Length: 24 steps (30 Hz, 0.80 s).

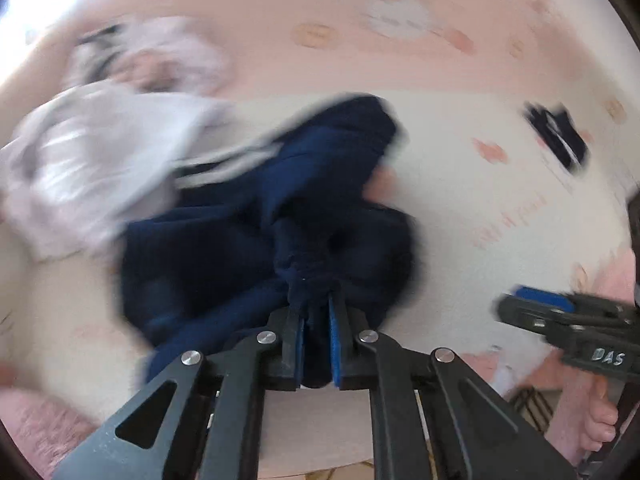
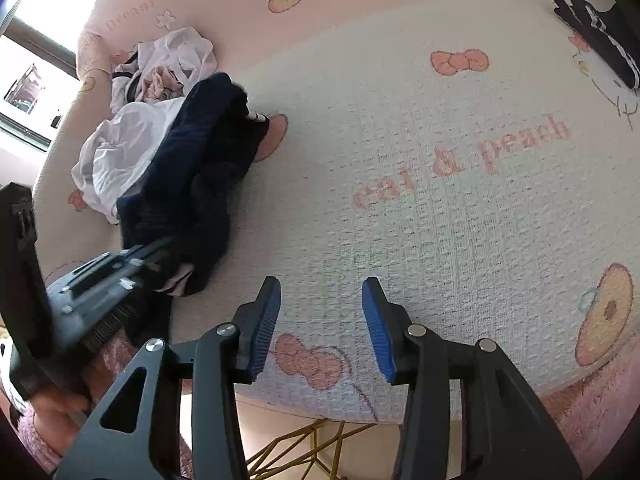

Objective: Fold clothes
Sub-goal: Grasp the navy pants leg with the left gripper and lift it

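Left of the "cat & peach" lettering [image 2: 460, 160], on the white and pink printed cover [image 2: 440, 240]: navy garment [image 2: 188, 168], crumpled and bunched, not yet folded. Lies with its long axis running away from the near edge of the cover, far end up beside the pale clothes, near end down at the left gripper [image 1: 316, 308]. Points with no clear collar or hem; too creased to tell which end is which.

Left gripper: clamped together on a gathered bunch of the navy cloth, with dark fabric filling the narrow gap between the blue pads. Lifts that bunch a little off the cover, while the rest lies spread behind it.

Right gripper [image 2: 321, 292]: apart, nothing between the pads, held over bare cover below the lettering and near a pink bow print.

Further left of the lettering, touching the navy garment: white garment [image 2: 120, 152], loosely heaped. Beyond that, a pile of pale clothes [image 2: 172, 64], mixed white and pink.

Far to the right of the lettering, well apart from the rest: small black and white item [image 2: 604, 36], lying flat.
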Each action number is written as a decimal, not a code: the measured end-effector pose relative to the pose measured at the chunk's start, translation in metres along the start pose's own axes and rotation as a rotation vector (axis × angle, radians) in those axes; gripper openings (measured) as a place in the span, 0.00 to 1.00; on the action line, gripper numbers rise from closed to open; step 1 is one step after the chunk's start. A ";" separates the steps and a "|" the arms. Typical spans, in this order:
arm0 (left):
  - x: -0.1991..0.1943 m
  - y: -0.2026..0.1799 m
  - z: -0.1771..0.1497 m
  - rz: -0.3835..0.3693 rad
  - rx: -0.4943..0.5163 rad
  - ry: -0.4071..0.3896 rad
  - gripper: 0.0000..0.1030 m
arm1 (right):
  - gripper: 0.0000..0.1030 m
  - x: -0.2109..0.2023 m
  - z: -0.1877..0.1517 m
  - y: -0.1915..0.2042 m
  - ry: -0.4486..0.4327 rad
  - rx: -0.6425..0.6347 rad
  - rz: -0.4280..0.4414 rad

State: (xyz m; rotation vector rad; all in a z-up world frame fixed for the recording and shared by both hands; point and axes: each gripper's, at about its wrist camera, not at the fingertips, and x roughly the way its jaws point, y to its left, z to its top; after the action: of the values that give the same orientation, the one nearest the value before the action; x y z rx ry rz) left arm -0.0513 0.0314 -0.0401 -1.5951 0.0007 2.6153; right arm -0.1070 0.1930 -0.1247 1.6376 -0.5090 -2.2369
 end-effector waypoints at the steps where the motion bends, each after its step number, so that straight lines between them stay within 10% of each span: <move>1: -0.009 0.015 -0.002 0.013 -0.042 -0.009 0.10 | 0.44 -0.003 0.000 0.000 0.002 -0.005 0.011; 14: -0.034 0.092 -0.027 0.032 -0.296 -0.015 0.15 | 0.61 0.037 0.048 0.068 0.032 -0.144 -0.059; 16: -0.019 0.097 -0.022 -0.026 -0.303 0.023 0.46 | 0.62 0.059 0.049 0.073 0.073 -0.148 -0.086; 18: -0.001 0.100 -0.014 -0.070 -0.304 0.050 0.56 | 0.46 0.069 0.043 0.077 0.099 -0.190 -0.135; 20: 0.011 0.094 -0.013 -0.083 -0.274 0.075 0.46 | 0.23 0.065 0.032 0.083 0.137 -0.244 -0.114; 21: 0.014 0.089 -0.012 -0.074 -0.245 0.080 0.16 | 0.18 0.060 0.026 0.087 0.159 -0.274 -0.089; 24: 0.013 0.072 -0.001 -0.033 -0.150 0.047 0.11 | 0.15 0.045 0.002 0.092 0.210 -0.349 -0.045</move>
State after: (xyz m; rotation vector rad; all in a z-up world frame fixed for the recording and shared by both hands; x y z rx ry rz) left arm -0.0614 -0.0399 -0.0551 -1.6866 -0.2226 2.6080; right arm -0.1176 0.0909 -0.1193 1.6792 -0.0246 -2.0105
